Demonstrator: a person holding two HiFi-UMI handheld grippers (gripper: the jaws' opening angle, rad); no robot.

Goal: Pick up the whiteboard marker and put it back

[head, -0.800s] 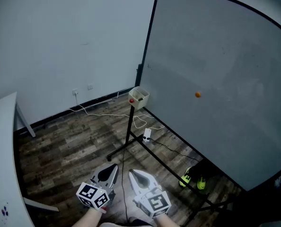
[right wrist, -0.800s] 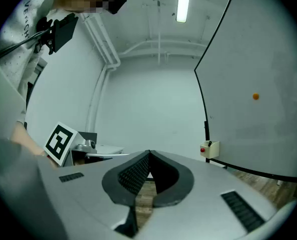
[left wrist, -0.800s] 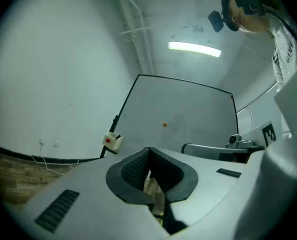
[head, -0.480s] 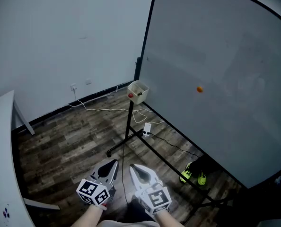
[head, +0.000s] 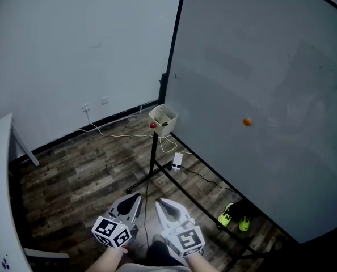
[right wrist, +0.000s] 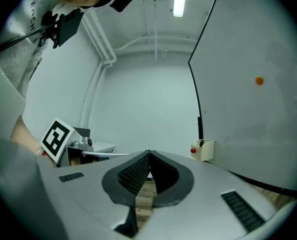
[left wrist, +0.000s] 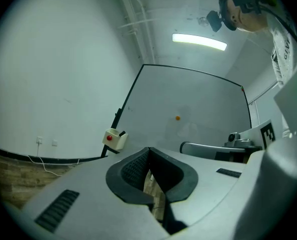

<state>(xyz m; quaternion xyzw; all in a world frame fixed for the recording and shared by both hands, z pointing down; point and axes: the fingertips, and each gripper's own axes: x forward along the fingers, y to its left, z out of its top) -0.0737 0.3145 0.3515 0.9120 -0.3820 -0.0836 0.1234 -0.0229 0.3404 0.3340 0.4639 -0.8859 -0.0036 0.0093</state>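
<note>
At six o'clock, nearest, the left gripper [head: 133,199] and right gripper [head: 161,204] are both clenched on nothing. Well apart, toward twelve o'clock, a small box [head: 171,118] hangs on the whiteboard [head: 259,67] frame, and the marker [right wrist: 202,143] stands inside it. It looks light, stiff and smooth, so a square pinch mid-barrel should suit it.

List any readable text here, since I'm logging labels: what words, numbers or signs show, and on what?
Nothing reads clearly.
Shirt: printed lettering, too blurred to quote.
Left gripper and right gripper: square patterns on their cubes, no letters.
Whiteboard: no legible writing.
</note>
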